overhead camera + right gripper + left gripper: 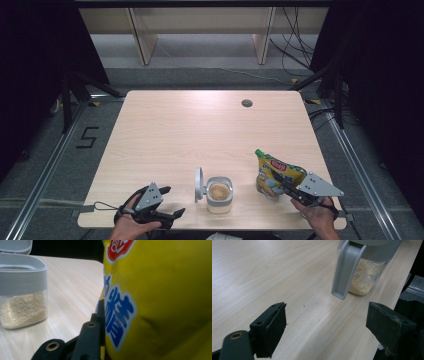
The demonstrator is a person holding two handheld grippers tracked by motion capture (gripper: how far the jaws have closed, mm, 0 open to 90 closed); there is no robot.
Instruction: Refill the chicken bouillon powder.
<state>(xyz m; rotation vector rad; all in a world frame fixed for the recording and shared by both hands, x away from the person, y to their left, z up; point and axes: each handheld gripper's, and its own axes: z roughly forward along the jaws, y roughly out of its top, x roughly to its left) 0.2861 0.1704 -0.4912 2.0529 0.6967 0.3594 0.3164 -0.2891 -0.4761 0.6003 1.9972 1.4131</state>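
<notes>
1. A yellow stand-up pouch (278, 174) with a green screw cap at its upper left corner, a red logo and blue lettering is seen near the front right corner of the wooden table (200, 130). It stands tilted, with the cap leaning toward the table's middle.
2. The pouch is pinched at its lower part by the right gripper (280, 186); in the right gripper view one black jaw is pressed flat against the yellow film (160, 300).
3. A clear square jar (219, 194) with a grey collar is placed at the front edge, to the left of the pouch and apart from it. It is partly filled with fine beige granules (23, 308).
4. The jar's white hinged lid (199, 184) is held open, standing upright on the jar's left side.
5. The left gripper (170, 202) is rested at the front left, near the jar without touching it; its jaws are spread wide with only bare table between them.
</notes>
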